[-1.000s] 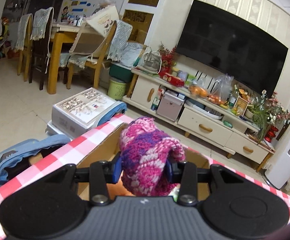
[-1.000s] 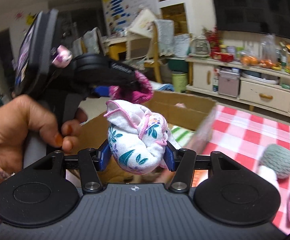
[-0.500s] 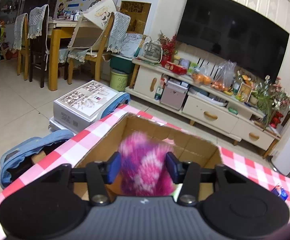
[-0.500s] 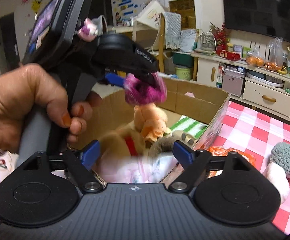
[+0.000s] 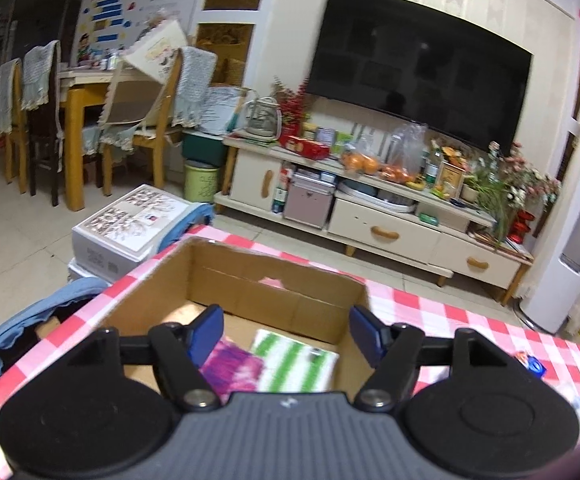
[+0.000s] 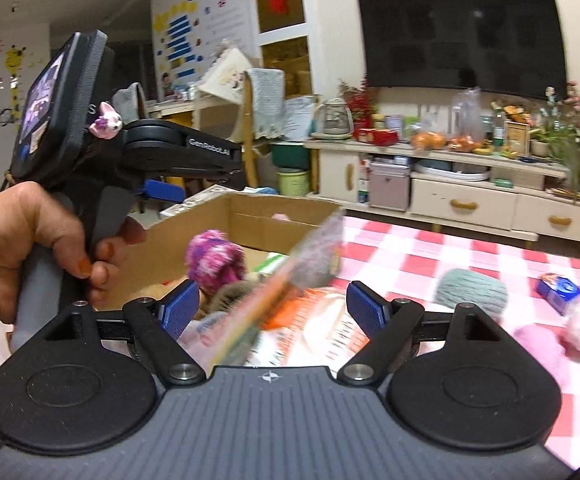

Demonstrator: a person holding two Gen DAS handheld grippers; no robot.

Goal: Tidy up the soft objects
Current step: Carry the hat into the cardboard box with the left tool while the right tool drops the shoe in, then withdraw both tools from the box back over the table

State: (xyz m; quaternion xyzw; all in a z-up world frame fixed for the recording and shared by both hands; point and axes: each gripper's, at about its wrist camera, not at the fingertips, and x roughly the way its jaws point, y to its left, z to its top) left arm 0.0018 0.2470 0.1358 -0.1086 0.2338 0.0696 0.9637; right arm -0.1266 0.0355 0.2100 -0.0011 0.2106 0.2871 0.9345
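Left: my left claw (image 5: 286,330), jaws wide apart and empty, above the open brown cardboard box (image 5: 274,276); inside it, a pink-and-purple knitted ball (image 6: 214,261) beside a green-and-white striped cloth (image 5: 295,362). Centre: my right claw (image 6: 273,310), likewise spread and empty, over the box's near edge. Right: a grey-green knitted ball (image 6: 471,292) and pale pink fluffy balls (image 6: 557,332) on the red-and-white checked tabletop (image 6: 441,248), right of and nearest the right claw, likely next.

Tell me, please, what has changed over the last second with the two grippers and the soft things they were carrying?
Both let go. The left gripper opened and its pink-purple knit ball dropped into the cardboard box. The right gripper opened too, releasing its floral cloth bundle, now out of sight. The grey-green yarn ball stayed on the checked tablecloth.
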